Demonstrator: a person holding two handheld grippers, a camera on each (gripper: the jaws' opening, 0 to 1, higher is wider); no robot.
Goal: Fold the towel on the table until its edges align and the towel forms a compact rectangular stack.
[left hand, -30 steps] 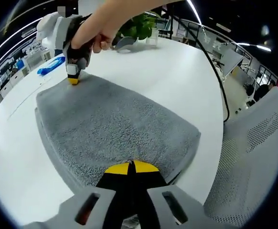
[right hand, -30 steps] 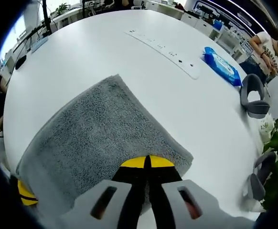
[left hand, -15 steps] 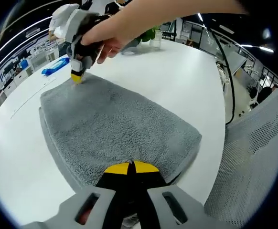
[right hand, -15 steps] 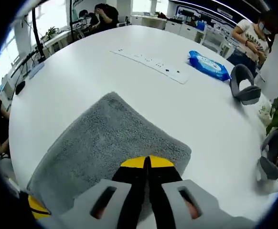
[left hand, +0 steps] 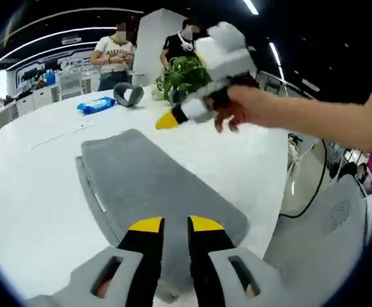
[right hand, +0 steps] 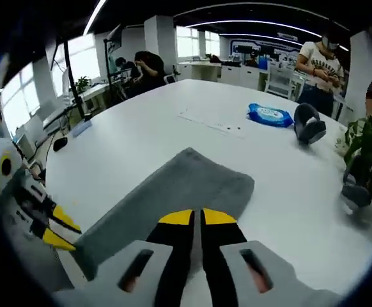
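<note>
Grey terry cloth, thick and nubbly: the towel (left hand: pixel 154 192) lies flat on the white table (left hand: pixel 32 192) as a long folded rectangle, near the edge where the person stands. In the left gripper view a lower layer peeks out as a thin step along one long side, so the edges are close to matched but not quite flush. In the right gripper view the towel (right hand: pixel 173 198) runs from the near jaws toward the table's middle, its far corner softly rounded.

Neither tool holds anything. The left gripper (left hand: pixel 169 225) hangs above the towel's near end with its yellow-tipped jaws parted, a clear gap between them. The right gripper (right hand: pixel 195 218) is lifted off the cloth too, jaws released with only a narrow slit showing; it also shows in the left gripper view (left hand: pixel 170 118), held in the air by the person's hand (left hand: pixel 250 109), well above the far end.

To my eye the current fold is laid and let go, and what remains is either one more fold across the length or a tidy-up of that offset layer. To do it well, each gripper should pinch both layers at a short-end corner, carry them level, and lay them down onto the opposite corners without dragging the layer beneath.

Farther off sit a blue wipes packet (right hand: pixel 270 115), a grey headrest-shaped cushion (right hand: pixel 309 124) and a potted plant (left hand: pixel 183 75), with people standing beyond the table.
</note>
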